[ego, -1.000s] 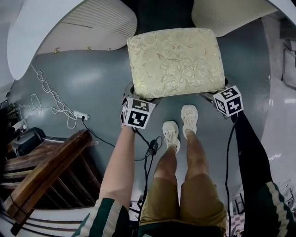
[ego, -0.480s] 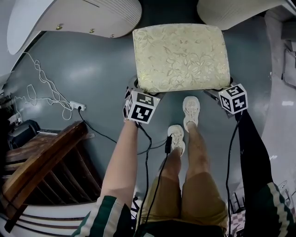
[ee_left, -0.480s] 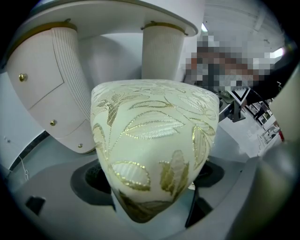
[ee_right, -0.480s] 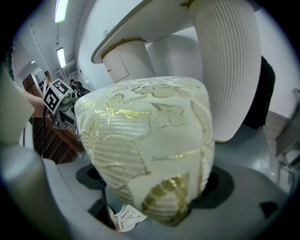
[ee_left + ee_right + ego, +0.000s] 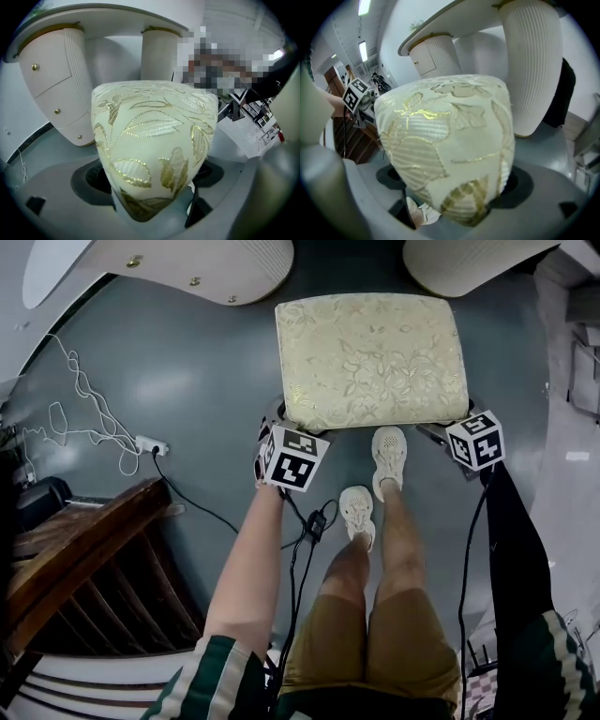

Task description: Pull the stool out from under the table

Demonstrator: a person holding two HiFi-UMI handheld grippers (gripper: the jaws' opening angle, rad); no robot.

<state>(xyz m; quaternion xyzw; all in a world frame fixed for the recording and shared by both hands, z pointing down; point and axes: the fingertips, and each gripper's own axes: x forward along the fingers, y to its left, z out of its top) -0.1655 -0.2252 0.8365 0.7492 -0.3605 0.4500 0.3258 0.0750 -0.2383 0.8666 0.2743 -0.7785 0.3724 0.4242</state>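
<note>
The stool [image 5: 370,357] has a cream cushion with gold leaf embroidery and stands on the grey floor, out from the white table [image 5: 187,263]. My left gripper [image 5: 278,420] is shut on the cushion's near left corner. My right gripper [image 5: 457,423] is shut on the near right corner, its jaws wide. In the left gripper view the cushion corner [image 5: 154,140] fills the gap between the jaws. The right gripper view shows the same, with the corner [image 5: 445,145] wedged between the jaws. The stool's legs are hidden under the cushion.
The table's ribbed pedestals [image 5: 469,259] stand just beyond the stool. A dark wooden piece of furniture [image 5: 84,559] is at the left. A power strip [image 5: 150,444] with white cable lies on the floor. The person's white shoes [image 5: 386,457] are right behind the stool, beside black cables [image 5: 309,526].
The stool and both grippers have come away from the table, whose pedestals now sit farther up the head view. The person's feet have shifted back.
</note>
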